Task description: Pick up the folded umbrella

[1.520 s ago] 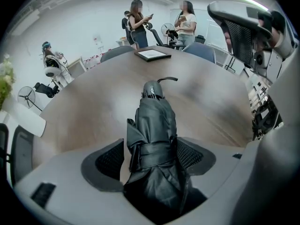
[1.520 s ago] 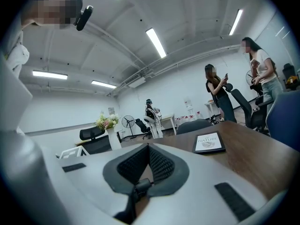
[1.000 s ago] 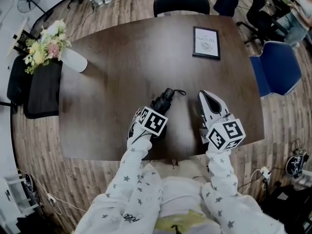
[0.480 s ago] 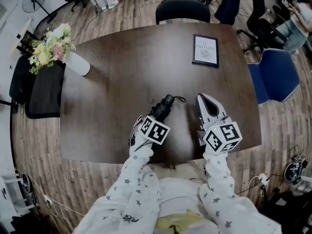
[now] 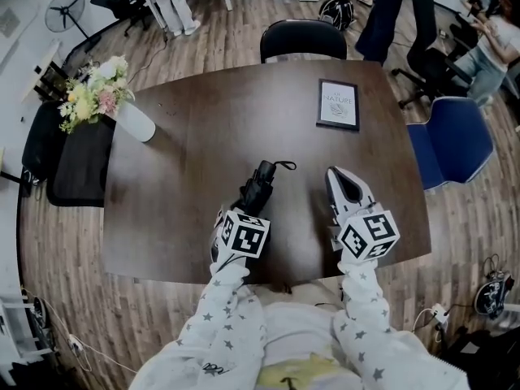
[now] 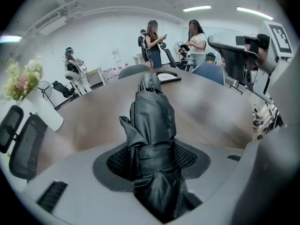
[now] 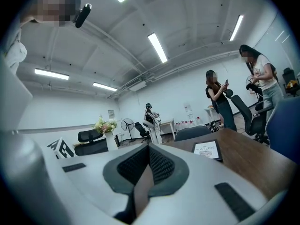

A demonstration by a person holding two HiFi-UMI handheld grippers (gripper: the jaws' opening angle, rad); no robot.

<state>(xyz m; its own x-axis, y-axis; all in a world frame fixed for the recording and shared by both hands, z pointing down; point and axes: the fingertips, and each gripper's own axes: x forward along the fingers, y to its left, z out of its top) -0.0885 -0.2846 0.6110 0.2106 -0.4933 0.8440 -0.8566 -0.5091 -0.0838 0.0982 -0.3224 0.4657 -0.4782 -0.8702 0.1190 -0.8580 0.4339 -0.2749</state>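
Note:
The folded black umbrella (image 5: pixel 260 182) is clamped in my left gripper (image 5: pixel 244 208) near the table's front edge, its strap end pointing away from me. In the left gripper view the umbrella (image 6: pixel 151 121) fills the gap between the jaws, both mesh pads (image 6: pixel 121 162) press on its fabric, and it is raised off the dark brown table (image 5: pixel 187 136). My right gripper (image 5: pixel 336 175) hovers level to the right of the umbrella, apart from it. In the right gripper view my right gripper (image 7: pixel 149 150) has its pads meeting at the tip with nothing between them.
A framed print (image 5: pixel 337 104) lies at the table's far right. A white vase (image 5: pixel 136 122) of flowers stands at the far left corner. A black chair (image 5: pixel 302 37) is behind the table and a blue chair (image 5: pixel 451 140) at its right. People stand beyond.
The left gripper's jaws have closed onto the umbrella and it has risen with the umbrella, whose far end has left the table. The right gripper has stayed in place.

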